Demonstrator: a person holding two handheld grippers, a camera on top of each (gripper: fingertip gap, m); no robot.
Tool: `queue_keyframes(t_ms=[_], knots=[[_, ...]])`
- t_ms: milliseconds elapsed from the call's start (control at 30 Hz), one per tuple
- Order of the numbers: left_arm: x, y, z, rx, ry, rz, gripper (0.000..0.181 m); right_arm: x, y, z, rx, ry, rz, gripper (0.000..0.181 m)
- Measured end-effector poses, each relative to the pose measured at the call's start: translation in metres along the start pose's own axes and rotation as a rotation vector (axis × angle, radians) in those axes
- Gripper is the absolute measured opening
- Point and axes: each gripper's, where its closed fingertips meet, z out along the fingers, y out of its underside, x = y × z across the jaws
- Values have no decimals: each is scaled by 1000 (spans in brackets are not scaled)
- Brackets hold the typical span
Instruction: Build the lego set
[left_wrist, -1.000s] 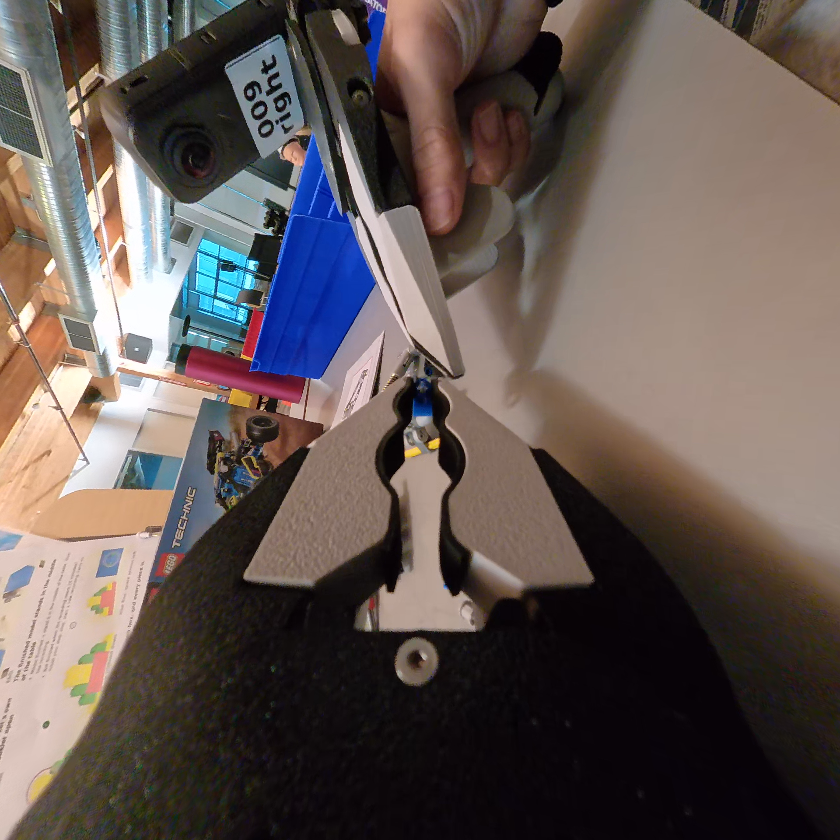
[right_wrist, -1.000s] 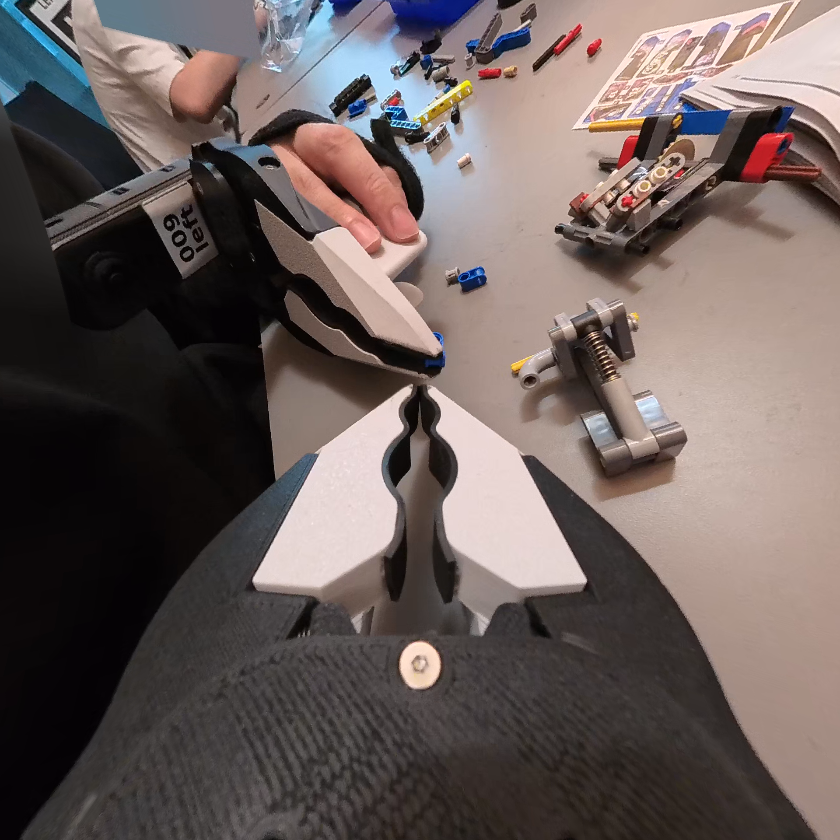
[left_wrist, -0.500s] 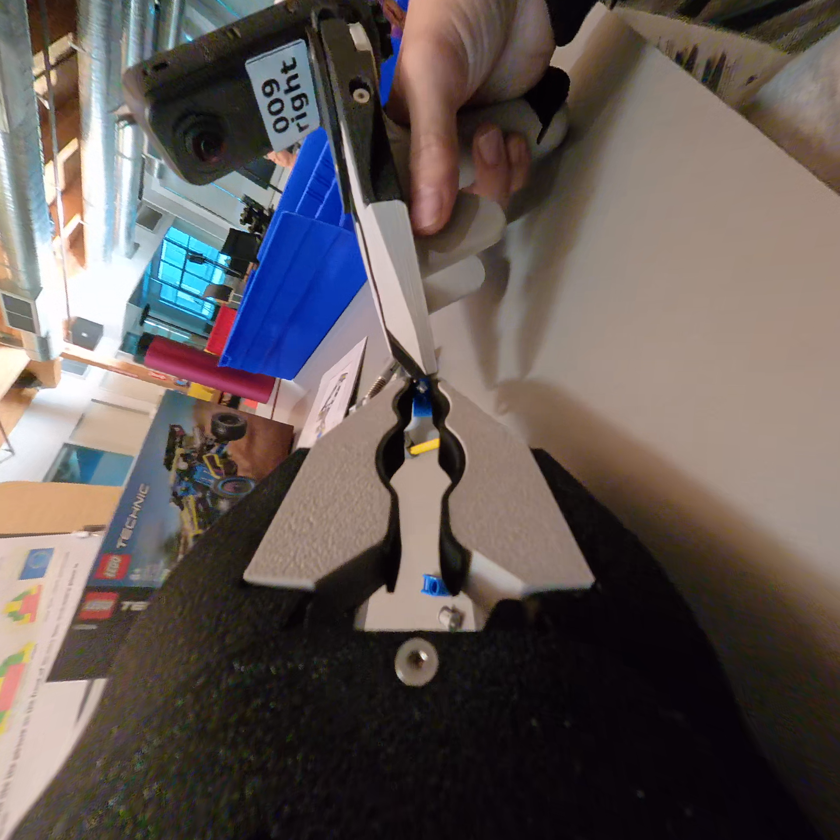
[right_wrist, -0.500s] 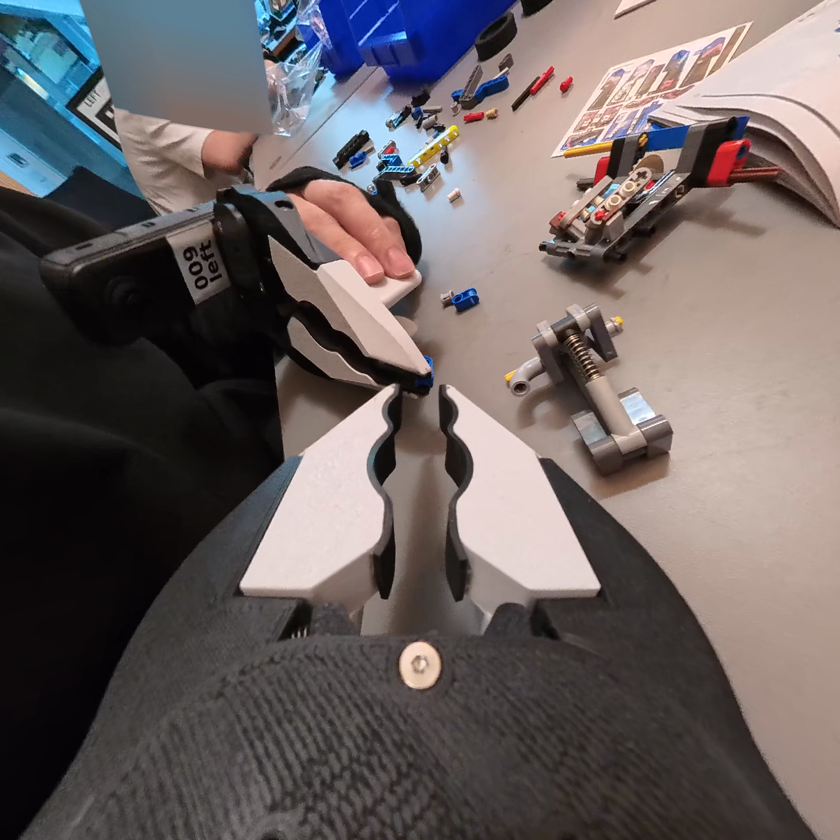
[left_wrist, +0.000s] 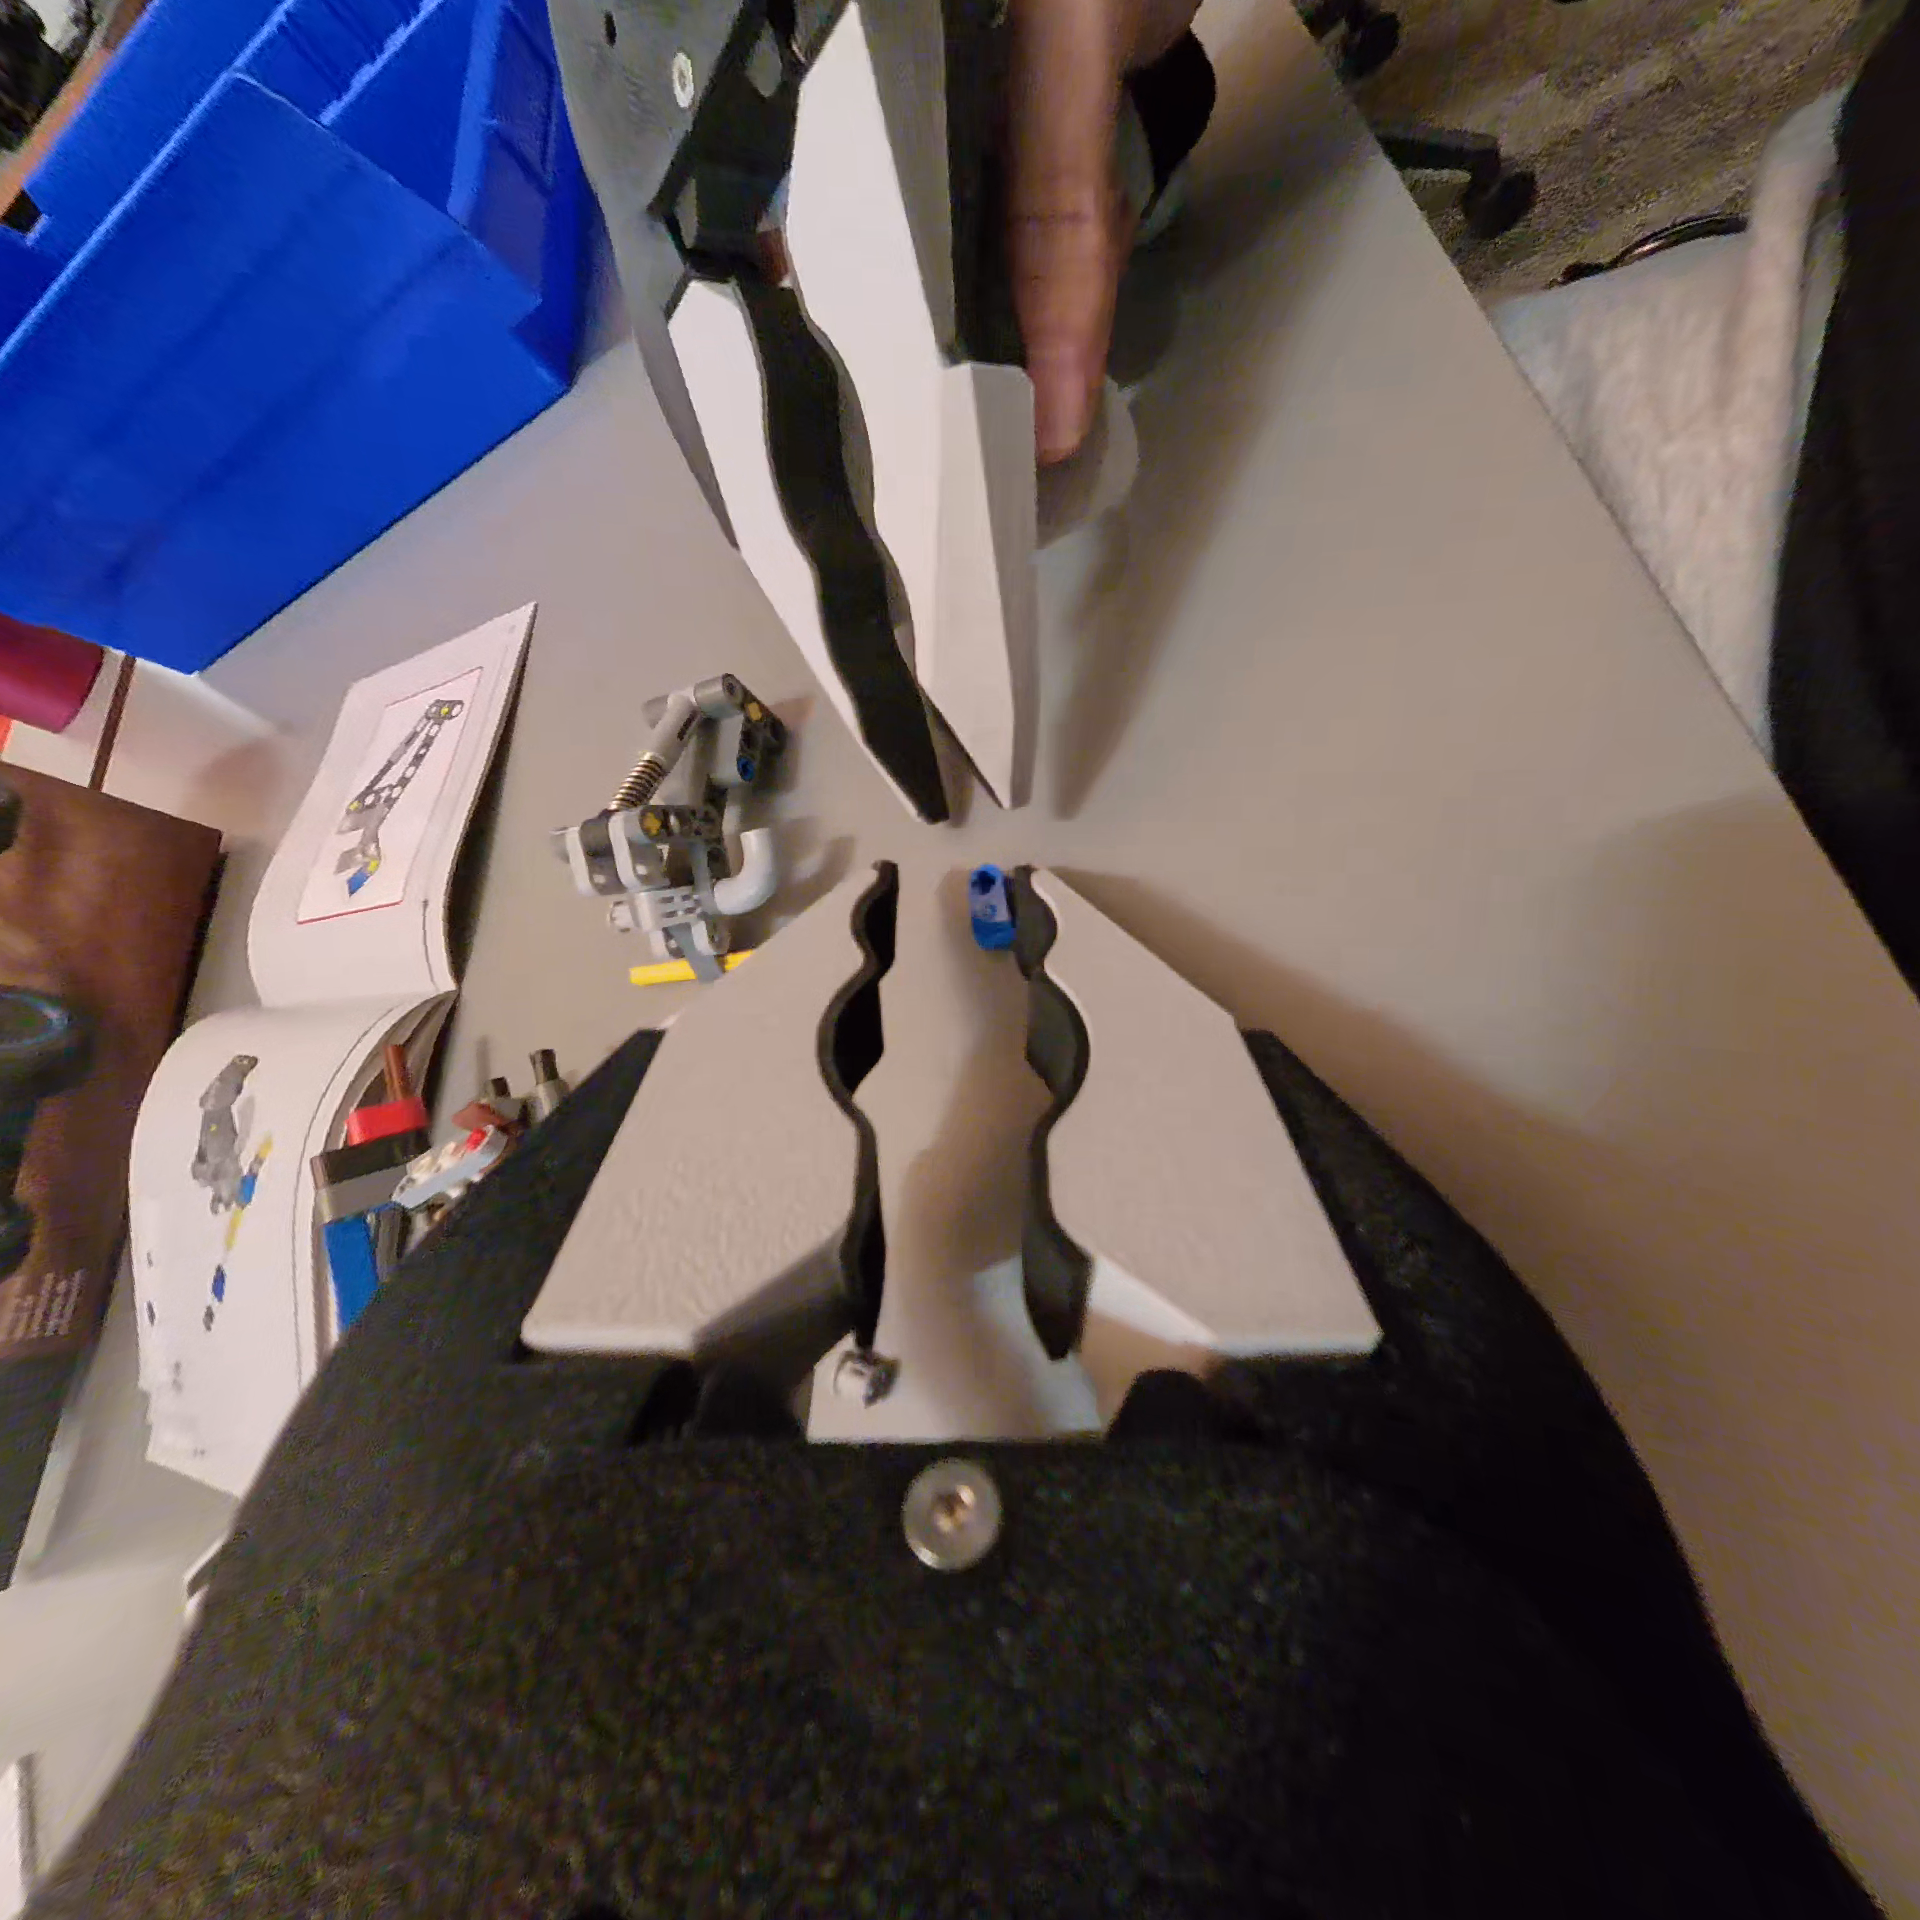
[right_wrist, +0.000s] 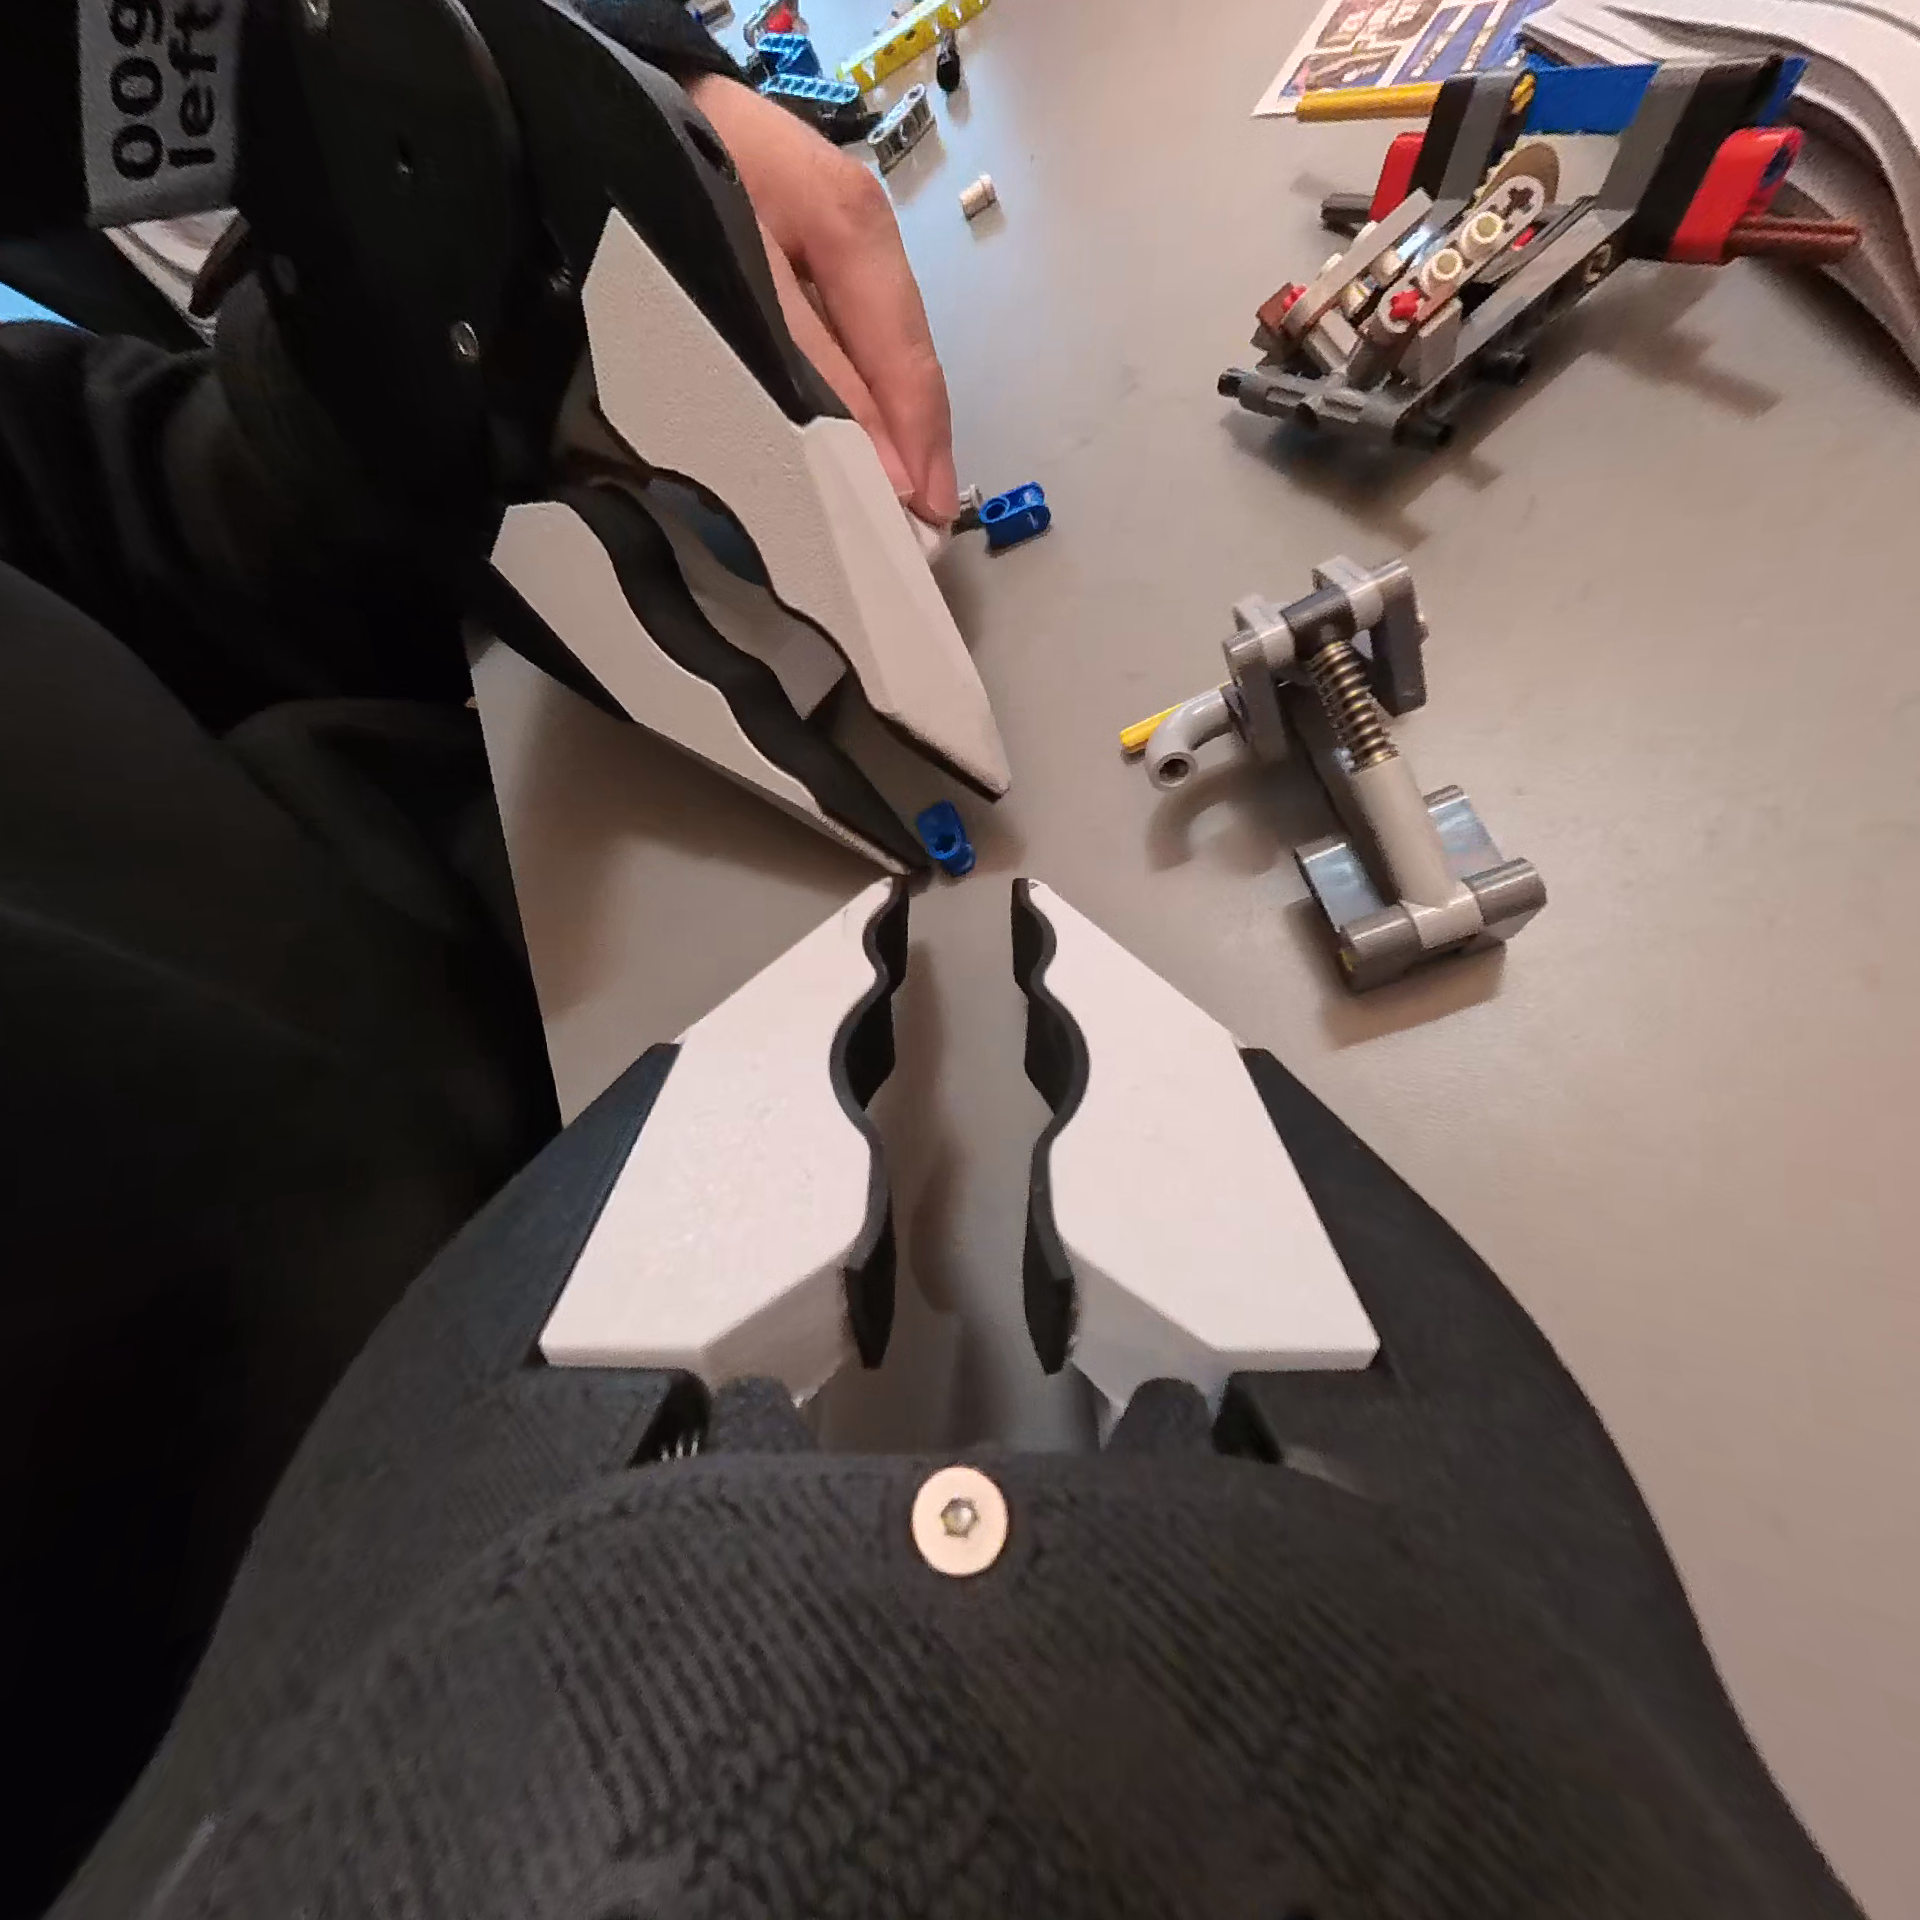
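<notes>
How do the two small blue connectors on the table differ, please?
The near blue connector sits between the left gripper's open jaws, against one fingertip; the far blue connector lies free beside the hand. The far one carries a grey pin; the near shows none. Both are blue with round holes.

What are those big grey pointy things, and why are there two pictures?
They are grabbers, like big tweezers. A person holds one in each hand, and each has a camera looking along its two fingers, so you get two pictures of one table.

One picture comes from the left gripper, the other from the right gripper. Both are open and point at each other.

A tiny blue Lego piece sits against one finger of the left gripper; nothing pinches it. On the grey table lie a small grey part with a spring, a bigger half-built model, an open instruction booklet, loose pieces and blue bins.
</notes>
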Motion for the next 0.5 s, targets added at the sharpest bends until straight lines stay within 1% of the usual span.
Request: queue_keyframes(t_ms=[33,100,200,300,500], knots=[[2,1,-1,-2,7,1,19,-1,0,0,1,3,-13,18],[4,4,-4,-11,30,-19,13,-3,-2,1,5,14,-59,18],[4,5,-6,-11,34,-36,16,-3,-1,5,-22,61,-164,18],[4,4,-7,1,29,-14,17,0,1,10,-60,124,-274,15],[5,4,-8,7,28,0,15,-2,1,16,-82,159,-398,17]])
